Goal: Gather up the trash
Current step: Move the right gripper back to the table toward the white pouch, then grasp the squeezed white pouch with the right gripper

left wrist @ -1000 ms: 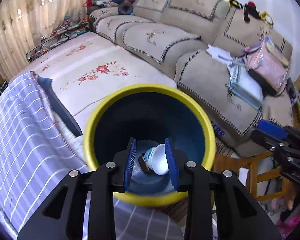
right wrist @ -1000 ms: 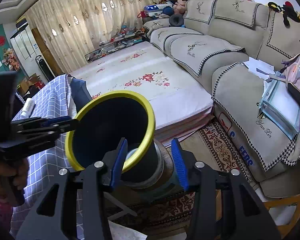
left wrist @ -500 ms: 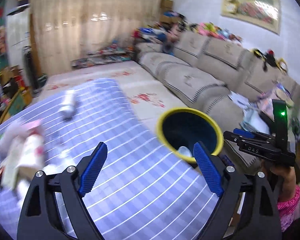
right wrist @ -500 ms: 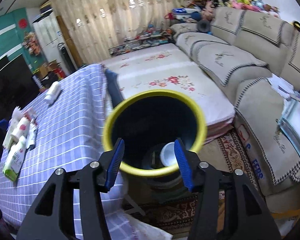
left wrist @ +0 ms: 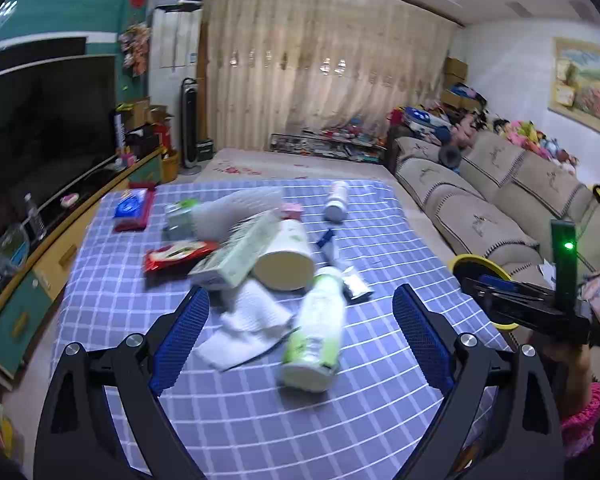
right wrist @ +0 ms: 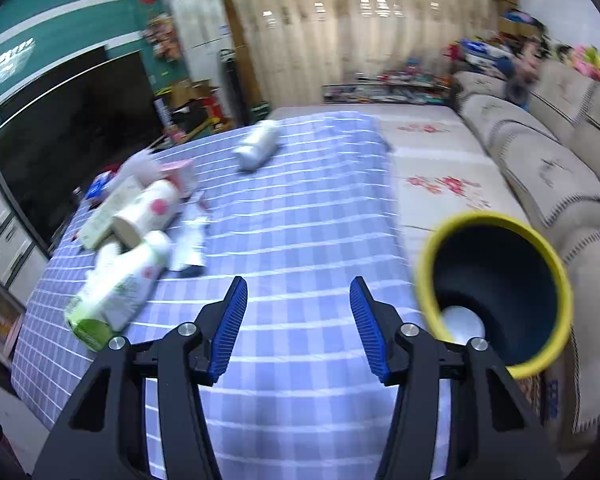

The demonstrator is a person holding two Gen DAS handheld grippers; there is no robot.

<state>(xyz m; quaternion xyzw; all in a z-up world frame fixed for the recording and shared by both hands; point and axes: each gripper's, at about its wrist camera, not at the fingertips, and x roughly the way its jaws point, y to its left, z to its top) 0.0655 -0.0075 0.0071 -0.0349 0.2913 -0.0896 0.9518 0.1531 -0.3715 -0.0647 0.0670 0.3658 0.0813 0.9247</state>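
Trash lies in a loose heap on the desk (left wrist: pixel 380 364), which is covered with a blue-and-white checked cloth. Nearest the near edge: a white bottle with green label (left wrist: pixel 315 332), on its side, long axis running from near edge toward far edge, base toward the camera and neck pointing away into the pile. Just beyond it, a paper cup (left wrist: pixel 286 252) on its side, its round end facing the near edge, touching a pale green carton (left wrist: pixel 236 256) that lies diagonally. A crumpled white tissue (left wrist: pixel 248 328) sits just left of the bottle; a red snack wrapper (left wrist: pixel 176 254) lies toward the left edge. A small white bottle (left wrist: pixel 336 202) lies apart near the far edge, long axis near-to-far. The yellow-rimmed bin (right wrist: pixel 496 284) stands off the right edge of the desk, mouth tilted toward the right wrist camera, a white item (right wrist: pixel 460 322) visible at its bottom. Left gripper (left wrist: pixel 300 340): jaws spread wide and opening, nothing pinched; the green-label bottle shows between them but untouched. Right gripper (right wrist: pixel 298 320): jaws partly spread, empty, over bare cloth between pile and bin.
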